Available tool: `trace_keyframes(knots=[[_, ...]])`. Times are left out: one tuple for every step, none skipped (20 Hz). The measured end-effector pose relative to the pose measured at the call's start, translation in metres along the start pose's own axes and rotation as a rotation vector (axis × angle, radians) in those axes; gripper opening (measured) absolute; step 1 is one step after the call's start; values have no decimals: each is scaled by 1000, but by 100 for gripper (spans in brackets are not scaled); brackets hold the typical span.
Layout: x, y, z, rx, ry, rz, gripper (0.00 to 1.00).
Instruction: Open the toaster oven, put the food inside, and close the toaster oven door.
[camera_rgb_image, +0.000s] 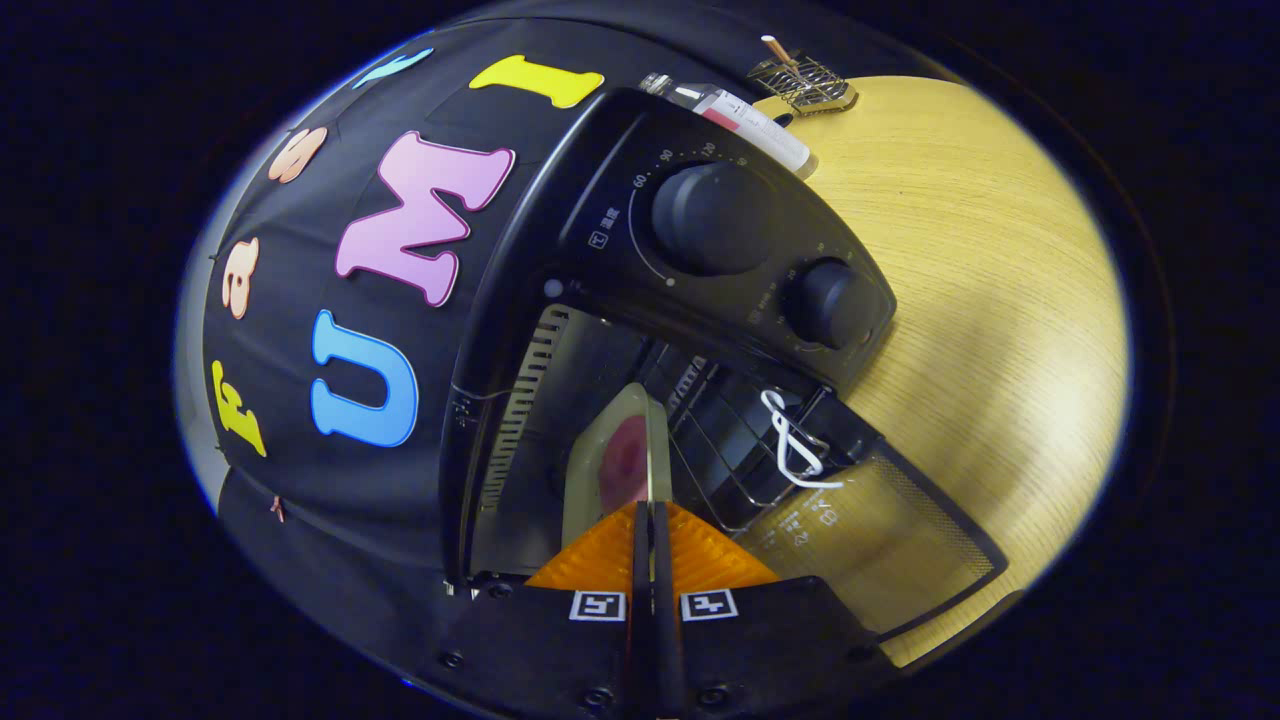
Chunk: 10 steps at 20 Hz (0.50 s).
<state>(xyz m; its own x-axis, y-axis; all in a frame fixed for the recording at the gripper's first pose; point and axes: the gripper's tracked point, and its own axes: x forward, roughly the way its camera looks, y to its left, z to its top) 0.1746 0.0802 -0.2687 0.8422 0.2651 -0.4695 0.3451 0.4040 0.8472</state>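
Note:
The black toaster oven (640, 170) stands on the wooden table with two round knobs (712, 218) on its control panel. Its glass door (880, 540) is swung fully open and lies flat just above the table. A wire rack (715, 440) shows inside the cavity. My gripper (650, 512) is shut on the food (622, 450), a thin flat pale-green piece with a dark red centre. The piece sticks out ahead of the fingers, reaching into the oven's mouth above the rack. A white cord loop (795, 445) hangs at the door's hinge side.
The light wooden table (990, 300) stretches beyond the oven's knob side. Behind the oven lie a clear bottle (745, 115) and a small wire grill (802, 82) with a stick on it. The booth's black cloth wall (300, 400) runs along the oven's other side.

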Motion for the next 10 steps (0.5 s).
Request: trace_keyframes(knots=[[2,-2,1,-12,-7,-16,6],[1,0,2,-21,-18,-24,6],[0,-2,5,-37,-38,-44,6],[-3,-2,9,-47,-60,-55,6],[-8,2,13,-57,-79,-51,6],[-12,4,15,-63,-85,-45,6],[-16,4,15,-68,-83,-47,6],[-20,4,15,-75,-75,-50,14],[-27,3,12,-83,-60,-58,30],[-33,3,9,-97,-43,-60,46]])
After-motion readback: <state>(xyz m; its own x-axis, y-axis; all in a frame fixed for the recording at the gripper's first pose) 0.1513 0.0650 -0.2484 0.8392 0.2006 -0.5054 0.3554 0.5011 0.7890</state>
